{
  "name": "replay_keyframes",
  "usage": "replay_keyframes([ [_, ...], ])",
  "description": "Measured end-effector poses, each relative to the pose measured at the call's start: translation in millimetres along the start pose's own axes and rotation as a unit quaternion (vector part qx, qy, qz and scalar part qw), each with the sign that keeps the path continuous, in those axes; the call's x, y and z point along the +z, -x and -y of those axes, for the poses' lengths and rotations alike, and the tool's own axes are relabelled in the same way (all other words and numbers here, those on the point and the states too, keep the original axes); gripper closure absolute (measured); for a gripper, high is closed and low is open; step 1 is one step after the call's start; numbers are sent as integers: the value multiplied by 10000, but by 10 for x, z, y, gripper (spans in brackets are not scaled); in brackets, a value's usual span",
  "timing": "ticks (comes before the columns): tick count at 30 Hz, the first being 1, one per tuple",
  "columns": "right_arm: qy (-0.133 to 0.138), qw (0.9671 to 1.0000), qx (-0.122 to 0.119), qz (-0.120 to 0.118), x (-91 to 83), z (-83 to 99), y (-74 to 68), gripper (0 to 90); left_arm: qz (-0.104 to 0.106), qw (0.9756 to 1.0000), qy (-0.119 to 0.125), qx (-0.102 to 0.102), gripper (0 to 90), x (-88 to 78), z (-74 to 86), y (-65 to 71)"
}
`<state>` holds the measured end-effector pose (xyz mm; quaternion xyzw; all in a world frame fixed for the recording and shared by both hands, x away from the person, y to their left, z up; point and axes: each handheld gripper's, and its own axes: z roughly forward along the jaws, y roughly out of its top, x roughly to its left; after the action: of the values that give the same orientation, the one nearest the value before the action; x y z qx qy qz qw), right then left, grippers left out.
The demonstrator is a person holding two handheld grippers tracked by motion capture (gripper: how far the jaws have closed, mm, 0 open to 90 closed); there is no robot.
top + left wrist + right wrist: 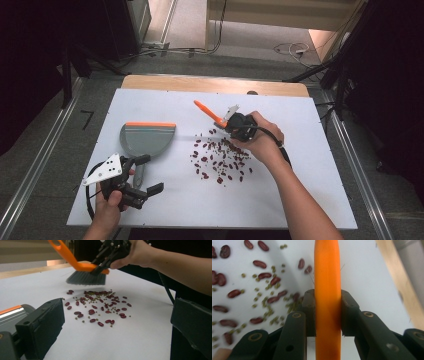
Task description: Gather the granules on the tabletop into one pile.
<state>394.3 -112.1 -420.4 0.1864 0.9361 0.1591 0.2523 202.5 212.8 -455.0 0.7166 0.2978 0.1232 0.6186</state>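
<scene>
Red beans and small green beans lie scattered on the white board. My right gripper is shut on the orange handle of a hand brush. The grey bristles hang just above the far edge of the bean patch. A grey dustpan with an orange lip lies flat to the left of the beans. My left gripper stands open by the dustpan's handle, nothing between its fingers, facing the beans.
The board rests on a wooden table whose far strip shows behind it. Metal rails run along both sides of the table. Cables lie on the floor beyond. The right part of the board is bare.
</scene>
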Motion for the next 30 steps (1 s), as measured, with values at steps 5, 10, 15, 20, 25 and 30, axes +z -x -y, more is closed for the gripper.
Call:
replay_keyframes([
  [5,37,9966,-800,214,222,-129,-36,689,-19,10000,26,-30,1,-36,6,-10],
  [10,-18,9947,-1027,64,264,-140,-110,689,-17,10000,41,-55,1,-49,13,-35],
  [15,-12,9925,-1206,-179,171,-62,-176,689,-43,10000,37,-62,1,-51,13,-43],
  [20,23,9899,-1394,-266,83,19,-279,689,-88,9999,45,-64,1,-58,5,-39],
  [25,90,9895,-1397,-354,-10,30,-276,689,-102,9999,48,-52,1,-65,2,-42],
  [30,220,9897,-1408,-143,29,-84,-190,689,-98,9999,48,-73,1,-67,7,-53],
])
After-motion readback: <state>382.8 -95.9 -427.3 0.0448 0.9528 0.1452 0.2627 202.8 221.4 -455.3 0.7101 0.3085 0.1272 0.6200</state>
